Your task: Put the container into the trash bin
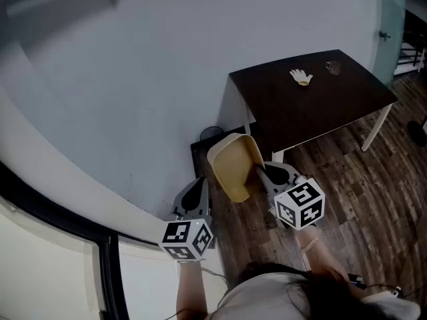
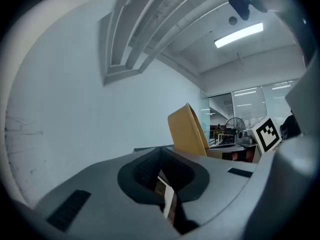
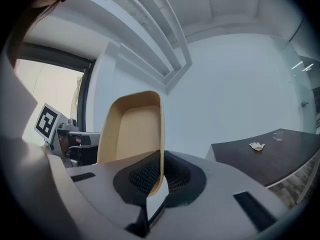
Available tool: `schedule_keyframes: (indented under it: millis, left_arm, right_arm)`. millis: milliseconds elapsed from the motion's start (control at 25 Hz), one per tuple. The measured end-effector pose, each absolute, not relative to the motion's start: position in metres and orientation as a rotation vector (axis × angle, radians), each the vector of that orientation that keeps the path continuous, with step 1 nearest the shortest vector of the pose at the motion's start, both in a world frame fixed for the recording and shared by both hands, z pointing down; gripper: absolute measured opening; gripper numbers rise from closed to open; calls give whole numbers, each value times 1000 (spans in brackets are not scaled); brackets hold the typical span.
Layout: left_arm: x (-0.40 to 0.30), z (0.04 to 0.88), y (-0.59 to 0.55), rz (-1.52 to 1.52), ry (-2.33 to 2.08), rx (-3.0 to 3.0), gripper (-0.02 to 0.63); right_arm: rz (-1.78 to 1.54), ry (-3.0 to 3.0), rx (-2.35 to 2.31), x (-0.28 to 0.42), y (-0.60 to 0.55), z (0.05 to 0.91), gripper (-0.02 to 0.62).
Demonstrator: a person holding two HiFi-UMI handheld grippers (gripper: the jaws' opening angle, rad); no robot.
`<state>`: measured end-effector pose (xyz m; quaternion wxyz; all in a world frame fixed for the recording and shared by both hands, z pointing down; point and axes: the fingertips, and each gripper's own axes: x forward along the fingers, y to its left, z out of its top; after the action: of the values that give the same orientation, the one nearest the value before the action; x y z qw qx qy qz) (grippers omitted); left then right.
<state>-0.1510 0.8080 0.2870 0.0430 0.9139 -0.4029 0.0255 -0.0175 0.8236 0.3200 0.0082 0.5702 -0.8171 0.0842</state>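
A tan, tray-like container (image 1: 233, 165) is held tilted on edge above the floor, its hollow side facing left. My right gripper (image 1: 261, 173) is shut on its right wall; in the right gripper view the wall (image 3: 132, 129) stands between the dark pads (image 3: 145, 174). A dark trash bin (image 1: 200, 153) stands against the wall just behind the container and is partly hidden by it. My left gripper (image 1: 193, 189) hangs left of the container, apart from it, with its jaws together and nothing held. The left gripper view shows the container (image 2: 187, 131) ahead to the right.
A dark table (image 1: 313, 105) on white legs stands to the right against the wall, with a pale glove (image 1: 301, 77) and a clear glass (image 1: 332, 67) on it. Wood flooring (image 1: 347, 192) runs right of the grippers. A window frame (image 1: 100, 245) runs along the left.
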Motion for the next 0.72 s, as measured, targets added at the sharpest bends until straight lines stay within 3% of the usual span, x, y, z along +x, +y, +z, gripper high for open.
schedule_keyframes:
  millis: [720]
  left_arm:
    - [-105, 295, 758, 93, -1312, 2752, 18]
  right_arm:
    - [199, -2594, 1723, 33, 771, 324, 20]
